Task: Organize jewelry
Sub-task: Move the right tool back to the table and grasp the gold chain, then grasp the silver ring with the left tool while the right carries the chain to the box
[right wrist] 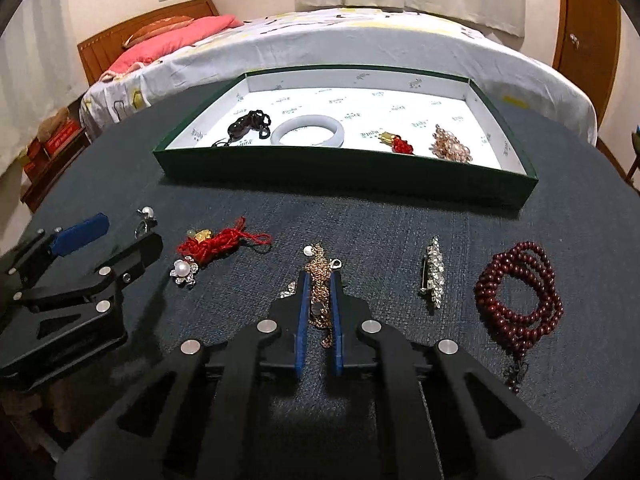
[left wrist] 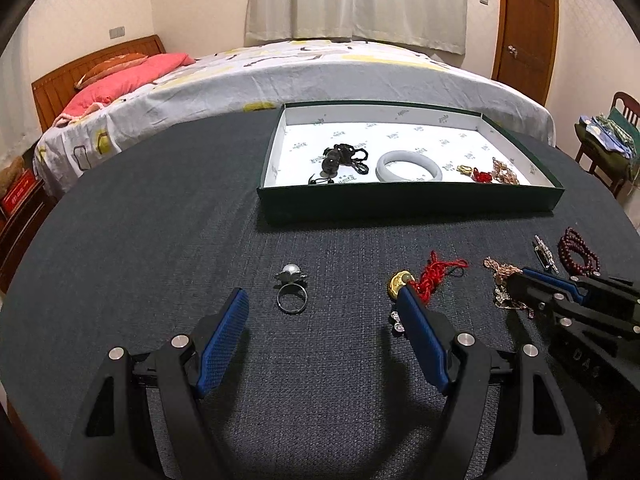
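Note:
A green box (left wrist: pixel 408 200) (right wrist: pixel 340 178) with a white lining holds a black cord pendant (left wrist: pixel 340 158), a pale bangle (left wrist: pixel 408 166), a red knot charm and a gold chain piece (right wrist: pixel 450 144). My left gripper (left wrist: pixel 322 304) is open just above the dark cloth, with a pearl ring (left wrist: pixel 292 286) between its fingers. My right gripper (right wrist: pixel 319 280) is shut on a gold chain (right wrist: pixel 318 276) that lies on the cloth. It also shows in the left wrist view (left wrist: pixel 516 280).
On the cloth lie a red knot charm with a gold piece (right wrist: pixel 218 242) (left wrist: pixel 424 280), a pearl flower brooch (right wrist: pixel 184 272), a crystal brooch (right wrist: pixel 433 272) and dark red beads (right wrist: pixel 520 292). A bed (left wrist: pixel 320 68) stands behind the table, a chair (left wrist: pixel 616 128) at the right.

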{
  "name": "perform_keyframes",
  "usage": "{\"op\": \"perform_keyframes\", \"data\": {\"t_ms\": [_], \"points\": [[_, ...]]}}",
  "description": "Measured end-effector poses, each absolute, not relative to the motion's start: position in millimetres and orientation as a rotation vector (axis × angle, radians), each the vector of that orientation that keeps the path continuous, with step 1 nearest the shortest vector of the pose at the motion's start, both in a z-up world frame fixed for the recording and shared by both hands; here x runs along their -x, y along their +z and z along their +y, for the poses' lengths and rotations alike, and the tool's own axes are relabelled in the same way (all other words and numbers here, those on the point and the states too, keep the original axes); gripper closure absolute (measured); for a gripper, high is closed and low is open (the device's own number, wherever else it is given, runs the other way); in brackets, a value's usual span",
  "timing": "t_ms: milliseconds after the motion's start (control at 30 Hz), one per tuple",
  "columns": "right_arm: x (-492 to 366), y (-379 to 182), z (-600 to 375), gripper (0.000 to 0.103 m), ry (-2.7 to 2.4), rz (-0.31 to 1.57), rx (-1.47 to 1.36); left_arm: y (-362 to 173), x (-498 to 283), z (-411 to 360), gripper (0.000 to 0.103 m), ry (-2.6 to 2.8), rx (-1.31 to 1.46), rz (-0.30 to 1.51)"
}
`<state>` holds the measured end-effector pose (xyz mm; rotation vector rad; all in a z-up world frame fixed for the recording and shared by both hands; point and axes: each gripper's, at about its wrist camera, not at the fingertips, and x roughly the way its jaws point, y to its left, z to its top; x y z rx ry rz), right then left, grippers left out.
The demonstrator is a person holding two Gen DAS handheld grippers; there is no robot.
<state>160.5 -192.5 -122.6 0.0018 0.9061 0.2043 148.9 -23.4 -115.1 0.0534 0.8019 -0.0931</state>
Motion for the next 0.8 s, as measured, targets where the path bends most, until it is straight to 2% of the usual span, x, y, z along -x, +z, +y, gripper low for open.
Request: {"op": "perform_keyframes", "data": {"t_ms": [800], "points": [[-155.0,-115.4,-210.4,0.093,0.186,0.862,-0.038,-121.9,-162.2,-10.9,0.029,-0.049,-0.043,0.849]]}}
